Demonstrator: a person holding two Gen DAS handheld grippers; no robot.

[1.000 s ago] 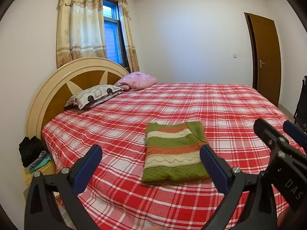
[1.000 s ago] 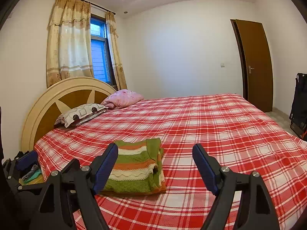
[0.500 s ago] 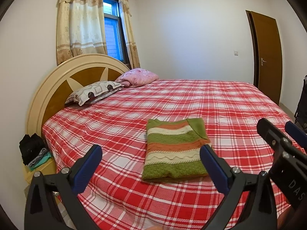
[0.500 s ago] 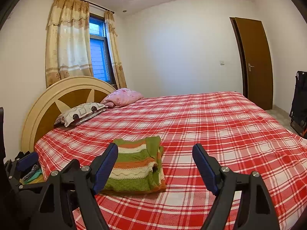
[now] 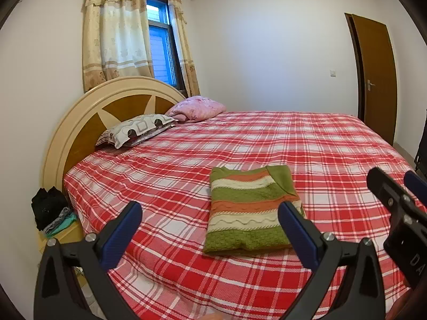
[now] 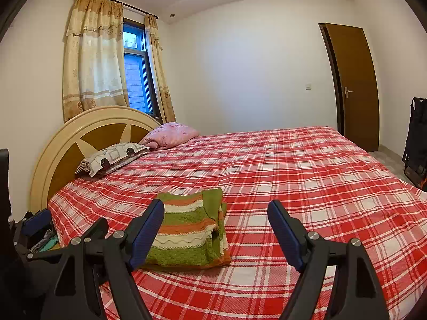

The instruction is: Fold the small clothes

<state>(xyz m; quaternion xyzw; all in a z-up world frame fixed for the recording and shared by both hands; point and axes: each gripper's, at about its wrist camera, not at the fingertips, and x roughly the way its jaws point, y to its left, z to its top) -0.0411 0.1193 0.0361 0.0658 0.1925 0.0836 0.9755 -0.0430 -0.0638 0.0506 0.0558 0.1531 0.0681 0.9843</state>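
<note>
A small knitted sweater [image 5: 250, 210] with green, orange and cream stripes lies folded into a neat rectangle on the red plaid bed [image 5: 320, 144]. My left gripper [image 5: 210, 213] hangs open above the bed's near edge, nothing between its blue pads, the sweater just beyond them. The right wrist view shows the same sweater [image 6: 186, 232] ahead and to the left, and my right gripper [image 6: 216, 210] stands open and empty, apart from the cloth. Part of the right gripper [image 5: 400, 208] shows at the right edge of the left wrist view.
Two pillows [image 5: 136, 130] lie by the round wooden headboard [image 5: 80, 122]. A pile of dark and teal clothes [image 5: 53, 213] sits on a low stand left of the bed. A brown door [image 6: 352, 85] is closed at the back right, with a dark folded frame [image 6: 416, 138] beside it.
</note>
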